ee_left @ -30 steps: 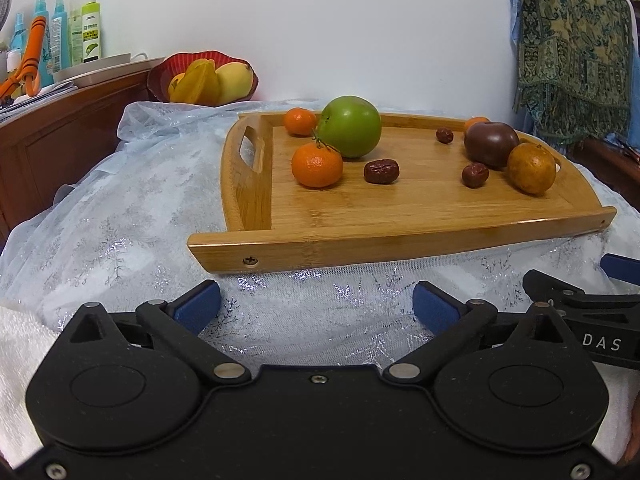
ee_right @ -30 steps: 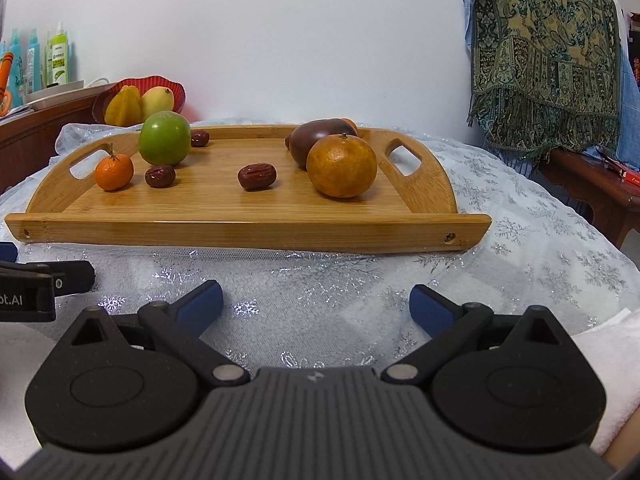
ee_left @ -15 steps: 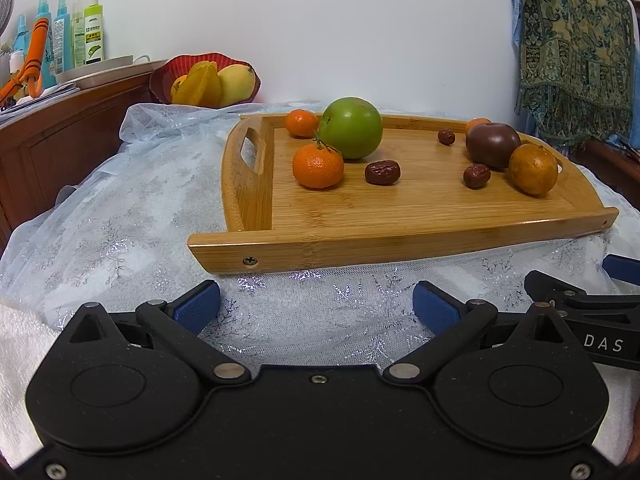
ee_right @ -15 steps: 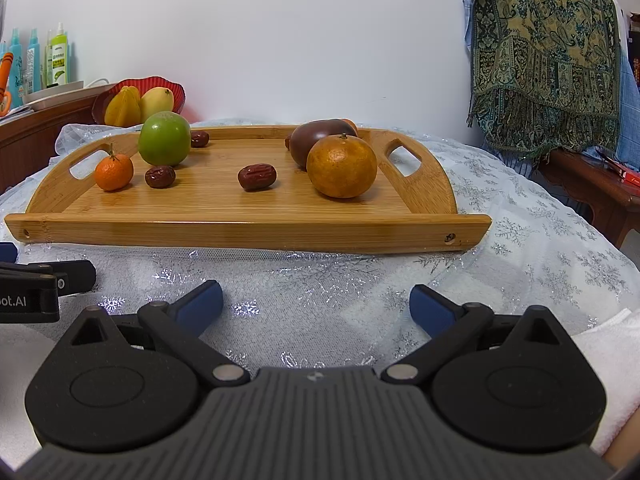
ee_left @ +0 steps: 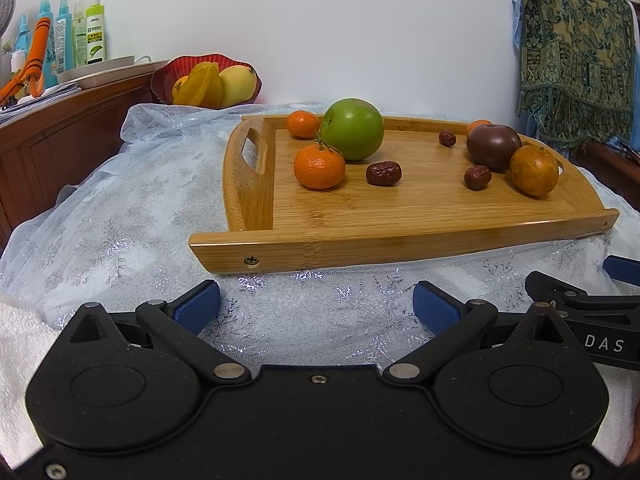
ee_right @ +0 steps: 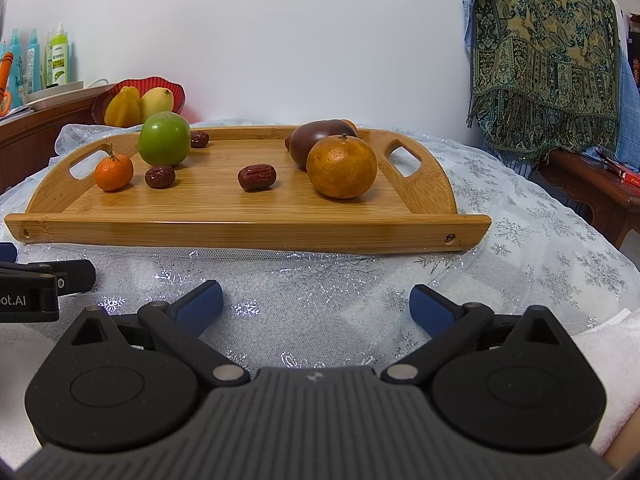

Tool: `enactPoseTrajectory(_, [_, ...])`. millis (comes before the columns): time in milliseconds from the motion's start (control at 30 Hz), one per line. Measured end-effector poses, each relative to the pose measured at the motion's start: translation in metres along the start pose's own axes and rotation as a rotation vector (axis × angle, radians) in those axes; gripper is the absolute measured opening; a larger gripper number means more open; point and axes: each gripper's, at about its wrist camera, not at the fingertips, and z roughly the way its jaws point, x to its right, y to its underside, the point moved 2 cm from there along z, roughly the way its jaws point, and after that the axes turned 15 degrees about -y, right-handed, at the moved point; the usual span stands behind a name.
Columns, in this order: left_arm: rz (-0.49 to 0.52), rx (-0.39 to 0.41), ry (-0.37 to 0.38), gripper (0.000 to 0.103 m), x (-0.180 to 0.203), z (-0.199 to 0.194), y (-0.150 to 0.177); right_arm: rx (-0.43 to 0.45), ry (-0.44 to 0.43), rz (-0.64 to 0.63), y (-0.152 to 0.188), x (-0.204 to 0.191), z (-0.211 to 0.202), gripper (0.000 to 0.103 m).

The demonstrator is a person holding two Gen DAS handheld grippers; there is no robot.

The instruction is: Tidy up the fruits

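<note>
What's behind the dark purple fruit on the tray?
In the left wrist view, the top of an orange fruit pokes up behind the dark purple fruit, near the wooden tray back rim. Its lower part is hidden.

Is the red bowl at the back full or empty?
It has fruit in it: the red bowl holds yellow fruits rising above its rim.

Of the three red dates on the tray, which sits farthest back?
The date by the tray's far rim, right of the green apple; the other two lie mid-tray.
</note>
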Motion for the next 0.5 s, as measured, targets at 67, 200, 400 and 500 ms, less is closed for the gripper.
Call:
enactPoseTrajectory(67, [0.003,0.002,-0.003,0.103,0.0003,0.0001,0.0003,0.0,0.0,0.0,0.0001,0.0001,-0.0001,0.103])
enactPoseTrajectory(200, [0.002,0.002,-0.003,0.103,0.0007,-0.0002,0.0002,0.0,0.0,0.0,0.0001,0.0001,0.0,0.103])
enactPoseTrajectory(400, [0.003,0.002,-0.003,0.103,0.0004,-0.0003,0.0004,0.0,0.0,0.0,0.0002,0.0003,-0.0003,0.103])
enactPoseTrajectory(500, [0.002,0.002,-0.003,0.103,0.0004,0.0,0.0003,0.0,0.0,0.0,0.0002,0.0003,-0.0003,0.103])
